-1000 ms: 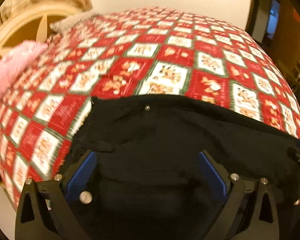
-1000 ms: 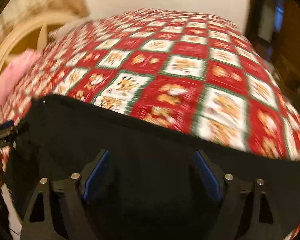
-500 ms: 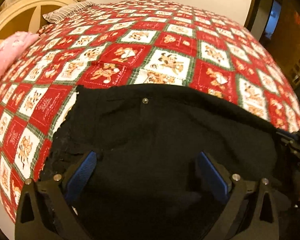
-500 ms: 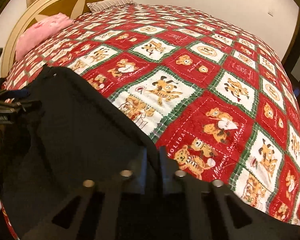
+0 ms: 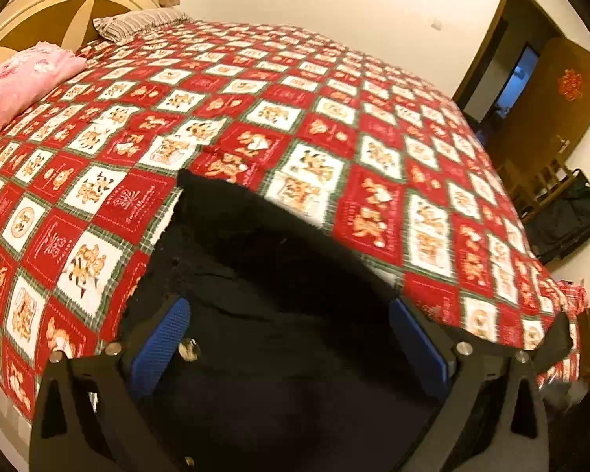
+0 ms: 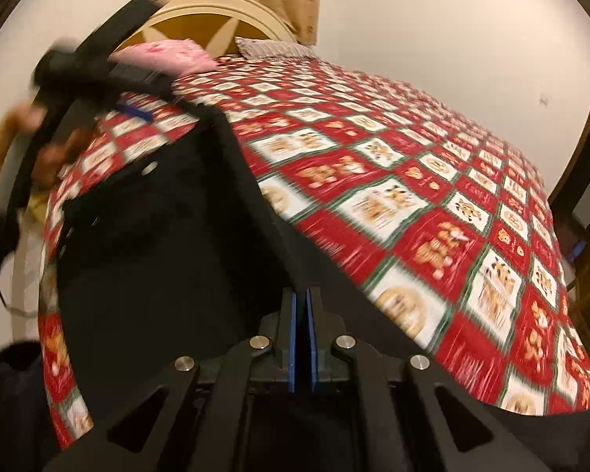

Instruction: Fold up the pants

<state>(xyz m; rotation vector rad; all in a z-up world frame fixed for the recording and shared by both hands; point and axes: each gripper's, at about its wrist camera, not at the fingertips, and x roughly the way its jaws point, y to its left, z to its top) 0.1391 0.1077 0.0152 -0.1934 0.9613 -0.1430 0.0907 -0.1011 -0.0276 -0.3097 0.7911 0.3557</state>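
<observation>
Right tool now clamped on black pants, lifted fold.

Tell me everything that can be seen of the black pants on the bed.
The black pants are of dark, matte woven cloth and lie near the front edge of the red and white checkered bedspread. A small metal button shows near one edge. The right gripper is shut on an edge of the cloth, which rises in a taut ridge. The left gripper is open above the cloth. Finer details are lost in darkness and blur.
</observation>
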